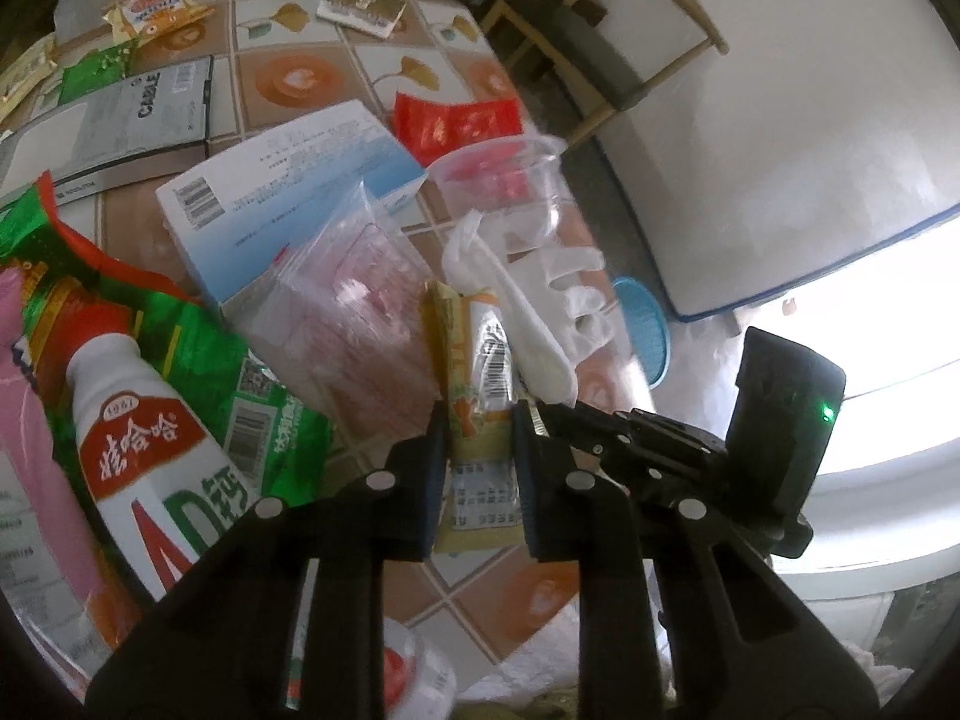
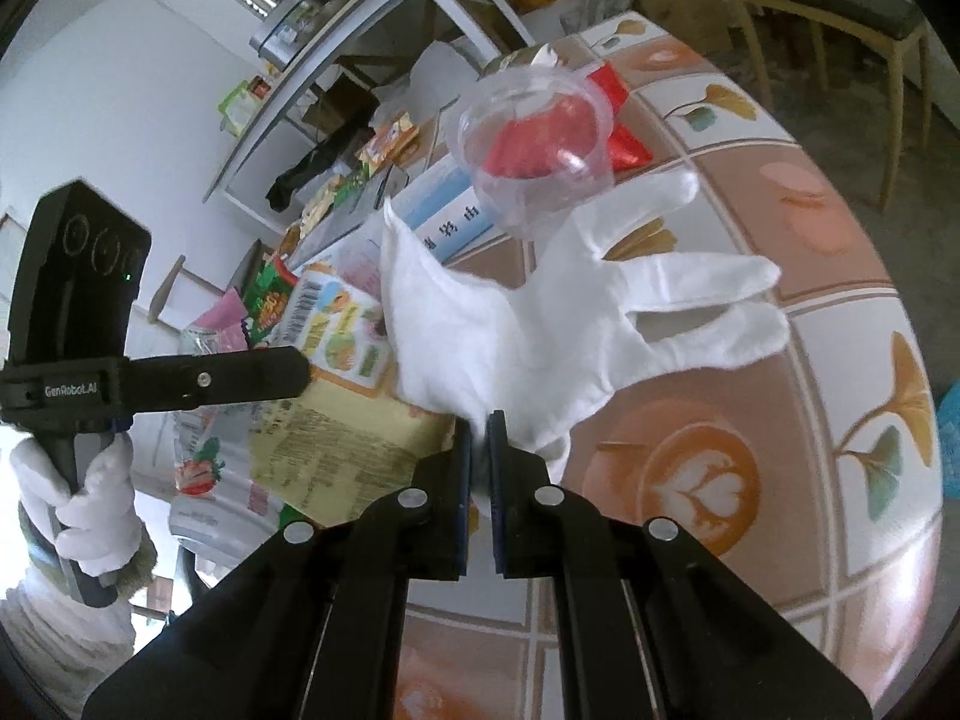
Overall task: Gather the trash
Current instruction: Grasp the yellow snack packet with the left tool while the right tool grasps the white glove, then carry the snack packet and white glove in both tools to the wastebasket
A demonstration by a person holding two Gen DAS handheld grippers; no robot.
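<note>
My left gripper (image 1: 478, 420) is shut on a yellow snack wrapper (image 1: 483, 372) with a barcode, its pads pressing both edges. The same wrapper (image 2: 342, 336) shows in the right wrist view beside the left gripper's finger (image 2: 264, 375), which a white-gloved hand (image 2: 90, 480) holds. My right gripper (image 2: 478, 429) is shut on the cuff of a white cloth glove (image 2: 540, 324), which hangs spread above the table. A clear plastic cup (image 2: 534, 150) lies tilted by the glove's fingers; I cannot tell whether they touch. The glove (image 1: 540, 324) and cup (image 1: 510, 180) sit just beyond the wrapper.
The table (image 2: 750, 420) has a tile-patterned cloth and is strewn with litter: a white bottle with a red label (image 1: 138, 438), green wrapper (image 1: 198, 324), clear zip bag (image 1: 354, 312), blue-white box (image 1: 288, 180), red wrapper (image 1: 456, 120). A chair (image 1: 630, 60) and blue basket (image 1: 645, 324) stand off the table's right edge.
</note>
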